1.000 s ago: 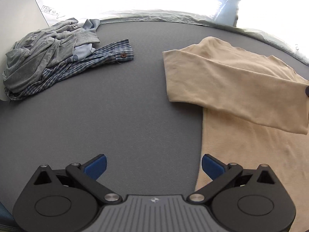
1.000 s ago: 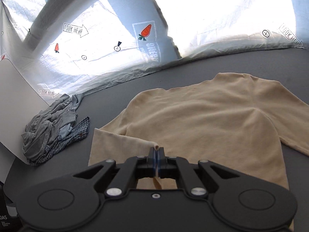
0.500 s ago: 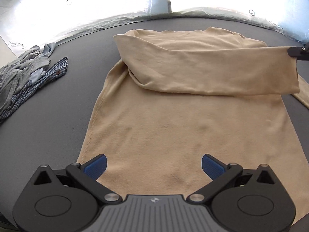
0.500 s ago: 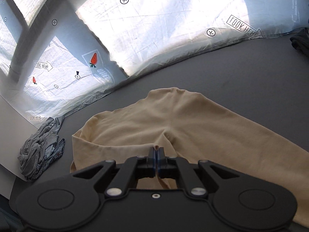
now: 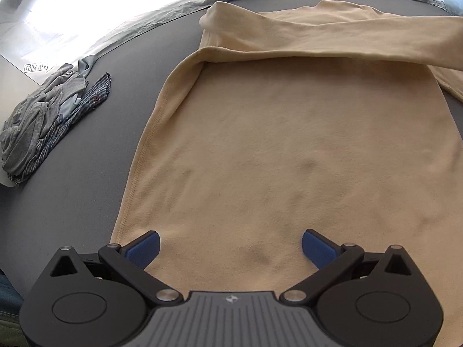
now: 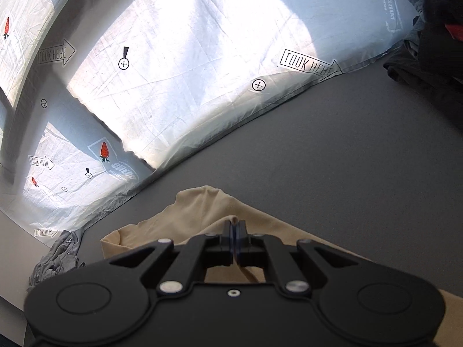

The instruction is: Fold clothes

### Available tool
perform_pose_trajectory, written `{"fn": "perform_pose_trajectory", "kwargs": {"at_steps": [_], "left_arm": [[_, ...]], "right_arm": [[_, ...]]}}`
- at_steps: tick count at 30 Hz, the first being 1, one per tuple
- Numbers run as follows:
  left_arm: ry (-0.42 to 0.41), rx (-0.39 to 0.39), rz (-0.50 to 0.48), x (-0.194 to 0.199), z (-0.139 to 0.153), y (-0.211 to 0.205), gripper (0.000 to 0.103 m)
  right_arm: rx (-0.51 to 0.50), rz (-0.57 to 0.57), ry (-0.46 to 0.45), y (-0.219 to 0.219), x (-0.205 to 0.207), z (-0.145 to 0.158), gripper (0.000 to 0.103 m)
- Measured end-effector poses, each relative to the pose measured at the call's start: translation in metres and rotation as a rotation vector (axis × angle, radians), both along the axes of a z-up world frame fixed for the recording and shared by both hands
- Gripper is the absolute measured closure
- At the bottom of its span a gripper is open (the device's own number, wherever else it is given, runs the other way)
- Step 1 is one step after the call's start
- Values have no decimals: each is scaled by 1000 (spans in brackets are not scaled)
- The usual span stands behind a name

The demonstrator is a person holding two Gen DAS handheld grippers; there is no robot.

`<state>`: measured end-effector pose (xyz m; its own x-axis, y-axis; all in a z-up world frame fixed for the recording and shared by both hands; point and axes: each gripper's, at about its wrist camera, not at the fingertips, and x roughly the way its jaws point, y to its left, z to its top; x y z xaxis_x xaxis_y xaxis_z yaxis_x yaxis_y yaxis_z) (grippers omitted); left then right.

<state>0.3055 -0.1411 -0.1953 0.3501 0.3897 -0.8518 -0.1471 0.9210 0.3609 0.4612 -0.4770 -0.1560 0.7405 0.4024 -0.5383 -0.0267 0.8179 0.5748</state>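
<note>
Left hand-held gripper [image 5: 230, 245] hangs over the lower body of the tan long-sleeved shirt [image 5: 289, 150], blue pads [image 5: 143, 248] spread wide, nothing between them; whether the pads touch the cloth cannot be told from this angle. Right hand-held gripper [image 6: 234, 228] has its jaws pressed together on a pinch of the same tan shirt [image 6: 202, 205]; a small fold of cloth pokes up past the tips and a strip hangs beneath the jaws, partly hidden by the black body of the tool.

The shirt lies flat on the dark grey bench [image 5: 86, 150]; one sleeve [image 5: 332, 40] is drawn across the chest toward the right edge of the left view, its cuff end cut off by the frame; the hem nearest the camera is hidden under the gripper housing. A second sleeve shows only as a sliver at far right.

Pile of grey and plaid clothes [image 5: 43, 121] sits crumpled at the left edge of the bench, well apart from the shirt; in the right view only a grey corner of it shows. Dark clothes [image 6: 428, 46] lie at the far right corner, cut off and too shadowed to sort out. White printed sheet [image 6: 188, 57] with arrows and carrot marks backs the bench, blown out by sunlight in places.
</note>
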Motion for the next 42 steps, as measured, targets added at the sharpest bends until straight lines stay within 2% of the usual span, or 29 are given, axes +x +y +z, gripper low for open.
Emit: {"fn": "perform_pose_trajectory", "kwargs": {"at_steps": [9,12,15,17,19,21,24,25,26,28,30,31,32,34,38,42], "left_arm": [[25,132,-69,4,-2,-19,0],[26,151,-79,4,-3,-22,0],[23,139,-69,6,-2,-19,0],[19,120,-56,6,-2,-16,0],[13,100,-41,5,-2,-13,0],[5,70,-23,5,-1,-8,0],[-14,4,17,3,-1,2,0],[-21,-32,39,2,-2,8,0],[-30,-78,67,0,-2,15,0],[-50,-200,135,-5,-5,34,0],[-79,-321,197,-10,-9,53,0],[-92,-361,214,-13,-10,60,0],[-96,-354,203,-13,-10,60,0],[-95,-336,177,-12,-11,56,0],[-110,-339,127,-15,-12,59,0],[-150,-329,35,-20,-14,62,0]], "right_arm": [[-69,-108,-62,-41,21,9,101],[-99,-153,-27,-55,23,0,101],[-115,-166,68,-62,27,-19,101],[-150,-146,134,-59,29,-32,100],[-180,-146,181,-54,25,-40,95],[-162,-159,189,-53,17,-40,91],[-141,-188,177,-51,3,-33,63],[-131,-184,168,-49,-2,-28,59],[-118,-180,161,-47,-6,-25,59],[-83,-162,151,-41,-15,-18,52],[-56,-140,141,-34,-23,-12,50],[-57,-130,136,-28,-28,-9,48],[-58,-120,131,-23,-33,-6,45],[-54,-98,123,-8,-45,1,34],[-41,-39,114,22,-69,8,28],[-45,14,71,57,-97,9,25]]}}
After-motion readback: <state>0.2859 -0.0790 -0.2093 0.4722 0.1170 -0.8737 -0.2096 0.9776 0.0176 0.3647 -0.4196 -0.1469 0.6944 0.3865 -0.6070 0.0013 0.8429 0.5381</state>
